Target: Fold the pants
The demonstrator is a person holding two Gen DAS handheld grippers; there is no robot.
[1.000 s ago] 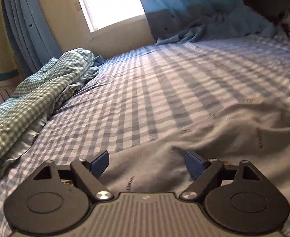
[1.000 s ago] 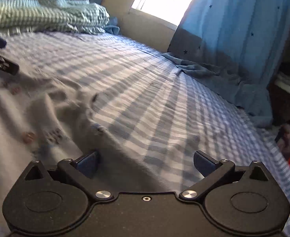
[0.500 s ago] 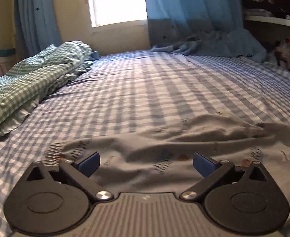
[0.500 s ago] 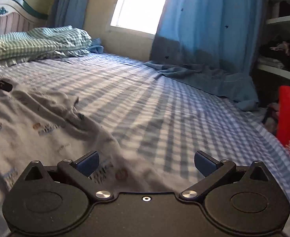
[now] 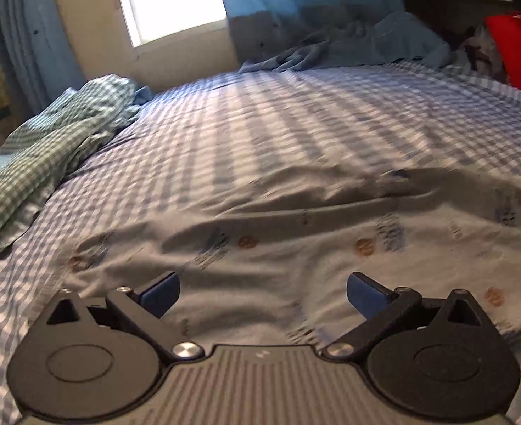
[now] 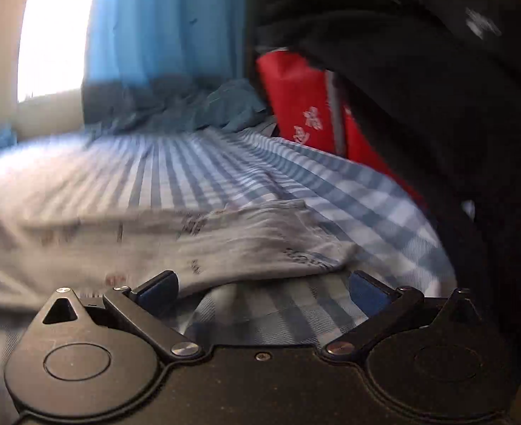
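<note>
The pants (image 5: 296, 258) lie spread across the near part of the bed (image 5: 296, 124), pale grey with small printed marks, still rumpled into long ridges and not yet folded as far as I can judge. Taking the pants as the landmark: the left gripper (image 5: 263, 292) hangs just over the middle of the cloth, tilted down at it, its blue fingers (image 5: 161, 292) spread wide and having just opened further, with cloth below them but nothing pinched. The right gripper (image 6: 263, 292) sits at the pants' end nearest the red bag (image 6: 296, 106), where a hem or cuff lies bunched on the checked sheet; its fingers (image 6: 157, 290) are also wide, one at the cloth's edge, the other over bare sheet, gripping nothing. That view is smeared, so I cannot say which end of the garment it is.

Both being empty and apart along the cloth suggests the person is placing each gripper for a fresh hold, probably to pull the fabric flat or bring one part over another. The green checked bedding (image 5: 40, 148) is heaped well away from the pants, by the window (image 5: 175, 0), leaving room to work. A dark sleeve (image 6: 437, 106) crowds the right view.
</note>
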